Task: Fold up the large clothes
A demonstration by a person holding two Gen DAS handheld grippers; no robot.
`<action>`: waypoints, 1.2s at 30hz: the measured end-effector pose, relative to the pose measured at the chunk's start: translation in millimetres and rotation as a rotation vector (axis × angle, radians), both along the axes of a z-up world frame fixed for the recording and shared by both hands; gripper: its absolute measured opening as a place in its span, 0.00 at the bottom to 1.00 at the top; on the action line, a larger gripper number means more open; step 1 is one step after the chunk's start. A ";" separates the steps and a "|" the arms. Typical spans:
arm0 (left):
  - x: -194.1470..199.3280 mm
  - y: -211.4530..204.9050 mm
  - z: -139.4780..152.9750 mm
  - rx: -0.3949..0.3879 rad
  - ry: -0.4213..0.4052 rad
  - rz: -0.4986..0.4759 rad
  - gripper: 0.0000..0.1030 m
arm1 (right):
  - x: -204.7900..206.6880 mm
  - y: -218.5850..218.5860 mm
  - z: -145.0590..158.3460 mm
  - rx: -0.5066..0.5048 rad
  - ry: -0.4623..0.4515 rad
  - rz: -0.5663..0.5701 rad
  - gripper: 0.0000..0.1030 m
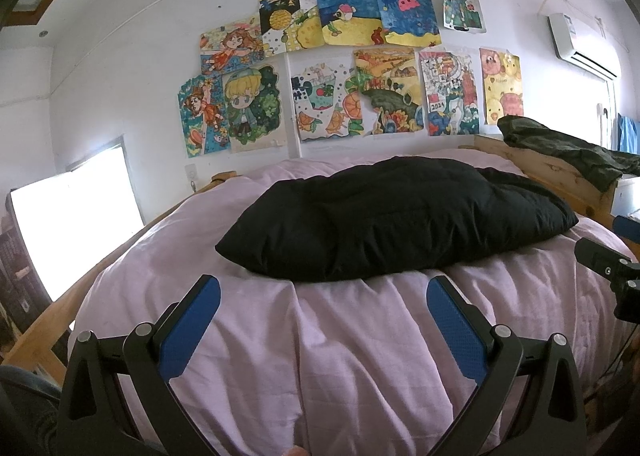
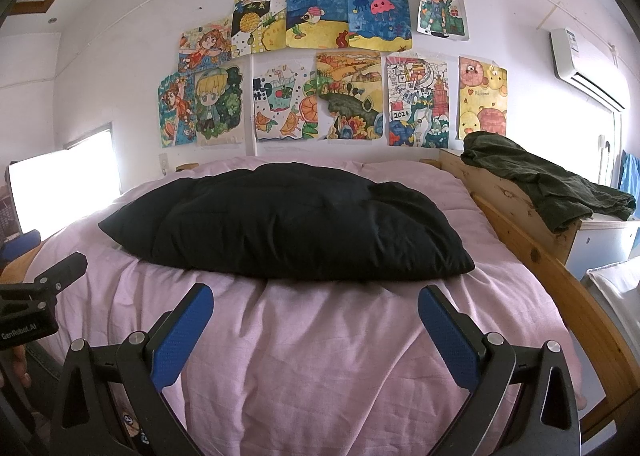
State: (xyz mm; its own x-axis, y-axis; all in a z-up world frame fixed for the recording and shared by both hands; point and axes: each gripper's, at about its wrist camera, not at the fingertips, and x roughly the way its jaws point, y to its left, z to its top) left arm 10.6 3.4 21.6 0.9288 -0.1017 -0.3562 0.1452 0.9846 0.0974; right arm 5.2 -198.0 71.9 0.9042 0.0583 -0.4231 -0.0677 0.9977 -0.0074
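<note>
A puffy black garment (image 1: 396,215) lies folded in a thick bundle in the middle of the pink bed cover (image 1: 340,356); it also shows in the right wrist view (image 2: 288,223). My left gripper (image 1: 324,284) is open and empty, held above the cover just in front of the bundle's near edge. My right gripper (image 2: 316,292) is open and empty too, in front of the bundle's near right part. The right gripper's body (image 1: 612,268) shows at the right edge of the left wrist view. The left gripper's body (image 2: 40,296) shows at the left edge of the right wrist view.
A wooden bed rail (image 2: 560,276) runs along the right side. A dark green garment (image 2: 540,179) is draped over the wooden headboard corner and a white cabinet (image 2: 608,248). Drawings (image 2: 320,67) cover the back wall. A bright window (image 1: 72,228) is at the left.
</note>
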 end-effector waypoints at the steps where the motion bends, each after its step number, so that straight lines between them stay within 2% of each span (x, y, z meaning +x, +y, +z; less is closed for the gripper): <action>1: -0.2 0.3 -0.3 0.002 0.000 0.001 0.98 | -0.1 0.5 1.0 0.000 0.000 0.000 1.00; 10: 4.0 14.0 -3.0 0.041 -0.002 0.057 0.99 | -0.5 1.6 2.7 -0.002 -0.003 0.002 1.00; 13: 5.6 23.9 -3.2 0.046 -0.006 0.057 0.99 | -0.8 1.7 2.0 -0.002 -0.002 0.000 1.00; 36: 4.5 22.9 -3.5 0.048 -0.004 0.047 0.99 | -1.1 3.2 4.8 -0.005 -0.003 0.004 1.00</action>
